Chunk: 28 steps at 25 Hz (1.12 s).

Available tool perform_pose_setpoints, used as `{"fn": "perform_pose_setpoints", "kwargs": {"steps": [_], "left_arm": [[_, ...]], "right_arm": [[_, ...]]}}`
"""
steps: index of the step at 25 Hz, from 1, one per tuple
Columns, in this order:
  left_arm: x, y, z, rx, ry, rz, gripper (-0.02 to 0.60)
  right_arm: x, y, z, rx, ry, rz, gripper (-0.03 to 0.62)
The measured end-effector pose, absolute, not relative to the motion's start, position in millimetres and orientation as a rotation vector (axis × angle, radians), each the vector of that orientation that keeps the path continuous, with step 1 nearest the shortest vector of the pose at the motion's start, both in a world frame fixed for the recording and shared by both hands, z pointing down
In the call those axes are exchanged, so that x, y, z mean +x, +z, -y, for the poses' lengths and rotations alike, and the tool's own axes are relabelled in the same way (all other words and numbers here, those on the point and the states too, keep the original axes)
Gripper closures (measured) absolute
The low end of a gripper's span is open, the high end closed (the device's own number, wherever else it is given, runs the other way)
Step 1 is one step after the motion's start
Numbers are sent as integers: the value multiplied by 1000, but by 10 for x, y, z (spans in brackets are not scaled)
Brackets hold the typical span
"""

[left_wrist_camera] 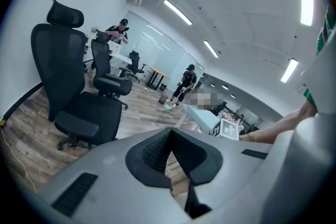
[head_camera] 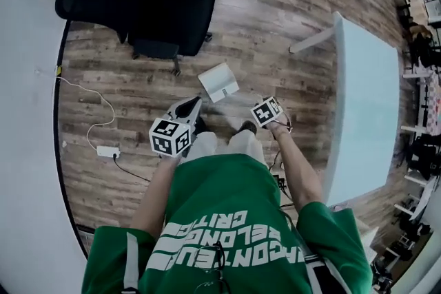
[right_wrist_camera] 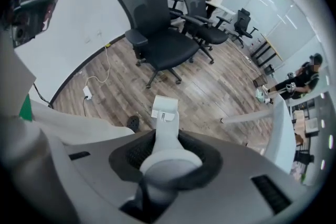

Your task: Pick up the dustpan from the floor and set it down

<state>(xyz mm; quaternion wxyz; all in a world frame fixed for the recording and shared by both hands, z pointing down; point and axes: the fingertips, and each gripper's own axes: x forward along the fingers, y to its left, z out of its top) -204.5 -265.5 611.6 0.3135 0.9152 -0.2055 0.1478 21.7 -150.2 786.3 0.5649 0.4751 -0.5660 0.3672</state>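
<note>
- My left gripper [head_camera: 186, 109] is at the left, its jaws together with nothing between them. It takes no part in the lift and points out across the room rather than at the floor [head_camera: 275, 31].
- Just right of it, in front of my feet, is the dustpan [head_camera: 219, 81], white against the wood. Its pan end is farthest from me and its handle [right_wrist_camera: 166, 122] runs back towards my right hand.
- The pan is the only container here. No dirt or scraps show on the part of it I can see, though its far side is hidden, so I cannot say for sure that it is clean.
- Further right, my right gripper [right_wrist_camera: 167, 140] points down and is clamped on the handle, which sits squarely between the jaws, with the pan hanging below them.
- I judge the pick-up done: the grip is made and the pan looks to be clear of the floor.
- Still to do is setting it down. Where is not shown; a white worktop [head_camera: 362, 100] stands well apart at the far right.
</note>
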Motion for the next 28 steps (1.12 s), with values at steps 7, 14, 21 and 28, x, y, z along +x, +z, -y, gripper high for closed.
{"fn": "perform_pose_setpoints", "kwargs": {"steps": [7,14,21,28], "left_arm": [[-1561,5894,2695,2471,366,395,580],[-1333,5759,2731,2513,374,337,580],[-1180,5635,2834,2565,386,331,580],[-961,5542,2777,2625,426,303,580]], "right_arm": [[564,7110,1095,1382,882,1302,484],[770,6304,899,1600,789,1297,484],[923,5627,827,1781,668,1308,484],[1112,5124,795,1915,573,1312,484]]}}
